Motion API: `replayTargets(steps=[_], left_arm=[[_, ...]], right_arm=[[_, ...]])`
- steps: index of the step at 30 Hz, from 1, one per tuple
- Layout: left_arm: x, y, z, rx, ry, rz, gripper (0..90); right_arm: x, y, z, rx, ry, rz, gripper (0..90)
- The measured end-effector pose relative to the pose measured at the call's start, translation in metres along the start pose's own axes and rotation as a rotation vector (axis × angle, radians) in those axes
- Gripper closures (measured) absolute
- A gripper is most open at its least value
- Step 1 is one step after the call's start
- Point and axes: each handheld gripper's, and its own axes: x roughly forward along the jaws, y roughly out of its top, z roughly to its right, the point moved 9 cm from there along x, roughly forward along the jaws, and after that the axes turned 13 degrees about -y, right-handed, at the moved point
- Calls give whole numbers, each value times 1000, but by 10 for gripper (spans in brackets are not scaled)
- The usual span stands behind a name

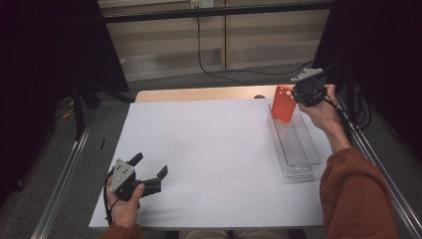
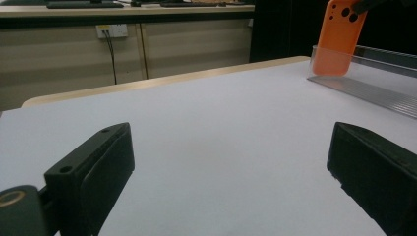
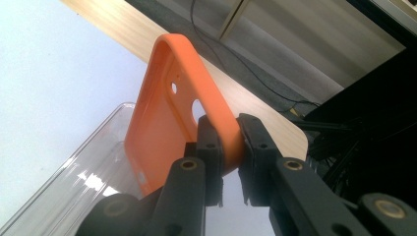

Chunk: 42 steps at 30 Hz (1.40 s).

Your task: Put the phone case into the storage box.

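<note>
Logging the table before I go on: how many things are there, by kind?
Orange phone case, held in the right gripper: 1
Clear plastic tray: 1
Total: 2

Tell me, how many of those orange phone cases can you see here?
1. The orange phone case is clamped by its edge in the right hand-held gripper, with its lower end dipping into the far end of the clear tray on the table's right side.
</note>
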Motion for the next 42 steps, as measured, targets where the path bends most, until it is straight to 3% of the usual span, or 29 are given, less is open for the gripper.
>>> replayTargets(steps=[9, 23, 42], left_arm=[[0, 0, 0, 1, -1, 0, 39], [1, -1, 0, 8, 0, -7, 39], [1, -1, 0, 9, 0, -8, 39]], right_arm=[[5, -2, -4, -21, -5, -7, 805], [17, -1, 3, 15, 24, -13, 765], [30, 3, 5, 33, 22, -10, 713]])
